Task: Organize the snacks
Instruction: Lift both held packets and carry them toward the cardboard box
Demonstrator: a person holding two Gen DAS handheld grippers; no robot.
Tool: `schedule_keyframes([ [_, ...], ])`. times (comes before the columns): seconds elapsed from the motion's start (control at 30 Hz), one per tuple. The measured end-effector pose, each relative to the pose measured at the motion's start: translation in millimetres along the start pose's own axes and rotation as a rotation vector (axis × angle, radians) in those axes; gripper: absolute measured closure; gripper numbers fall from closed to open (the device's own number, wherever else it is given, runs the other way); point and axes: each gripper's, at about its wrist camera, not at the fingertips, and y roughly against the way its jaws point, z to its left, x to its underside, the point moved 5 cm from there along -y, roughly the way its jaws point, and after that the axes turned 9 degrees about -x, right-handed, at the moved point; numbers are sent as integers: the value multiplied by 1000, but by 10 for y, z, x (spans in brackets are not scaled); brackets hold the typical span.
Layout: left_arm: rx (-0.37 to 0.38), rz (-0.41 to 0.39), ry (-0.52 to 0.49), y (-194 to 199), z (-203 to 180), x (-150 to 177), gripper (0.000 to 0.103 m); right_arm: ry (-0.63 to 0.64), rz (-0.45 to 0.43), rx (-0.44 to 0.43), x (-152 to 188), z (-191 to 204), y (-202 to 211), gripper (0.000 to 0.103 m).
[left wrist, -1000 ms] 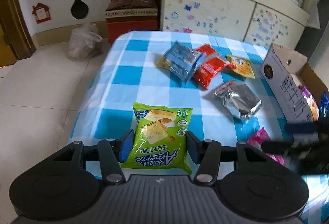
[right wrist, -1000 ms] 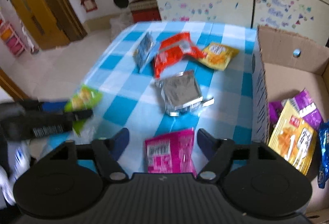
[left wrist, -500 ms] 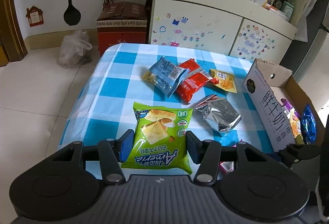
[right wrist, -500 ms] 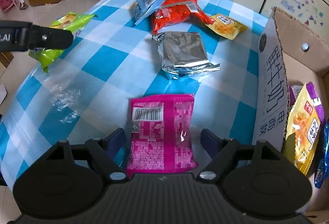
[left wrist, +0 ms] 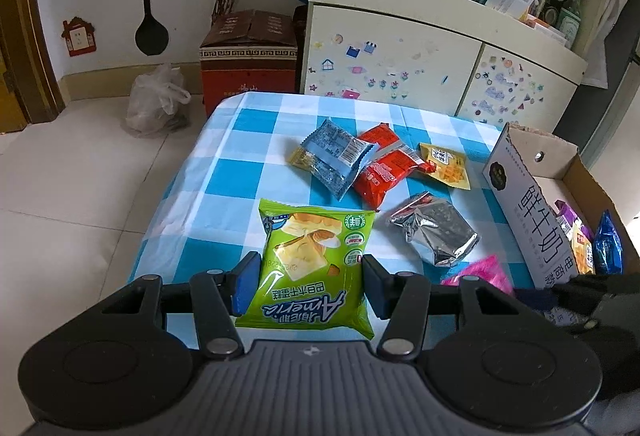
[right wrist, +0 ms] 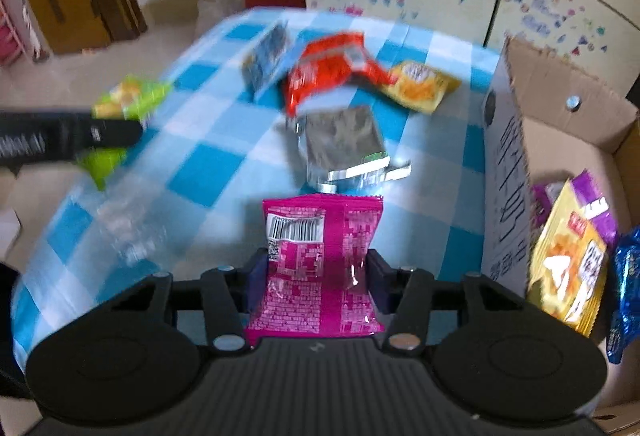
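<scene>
My left gripper [left wrist: 306, 282] is shut on a green snack bag [left wrist: 310, 268] and holds it above the near left of the blue checked table [left wrist: 248, 171]. My right gripper [right wrist: 314, 282] is shut on a pink snack bag [right wrist: 320, 264], lifted over the table's near edge beside the cardboard box [right wrist: 560, 139]. The pink bag also shows in the left wrist view [left wrist: 480, 272]. On the table lie a silver bag [left wrist: 434, 234], a red bag [left wrist: 382, 171], a blue bag [left wrist: 336, 157] and a yellow bag [left wrist: 444, 165].
The box [left wrist: 532, 220] stands at the table's right edge and holds yellow, purple and blue packets [right wrist: 568, 260]. A cabinet [left wrist: 420, 63] stands behind the table. A red carton [left wrist: 248, 67] and a plastic bag [left wrist: 156, 99] sit on the floor at the left.
My right gripper has closed on the pink bag and lifted it off the table. My left gripper has risen and pulled back with the green bag still in it.
</scene>
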Motion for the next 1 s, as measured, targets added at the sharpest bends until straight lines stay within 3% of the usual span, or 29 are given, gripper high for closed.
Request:
schedule_keyframes([
  [0.37,-13,-12,1,22,-27,-24,44,-43,-184,-30,-332,-32,529,52],
  [1.0,-45,-28,-36,176,-322,-67,44,-158,-362,-30,-403,-425,1163,52],
])
